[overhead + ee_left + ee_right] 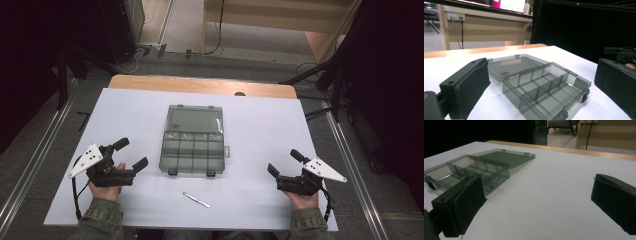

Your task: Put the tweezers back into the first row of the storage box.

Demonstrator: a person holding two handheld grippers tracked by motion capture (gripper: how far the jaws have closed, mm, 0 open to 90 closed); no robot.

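Organizer box lies open, lid pointing away.

Lab or recording studio: white tabletop set between black curtains, dark stand legs and cables on grey carpet, wooden desk with wall sockets behind.

the small slim silvery thing on the white table was too small to identify. in the left gripper view, the bottom edge cut off the near corner of the compartment box; its lid label was unreadable.
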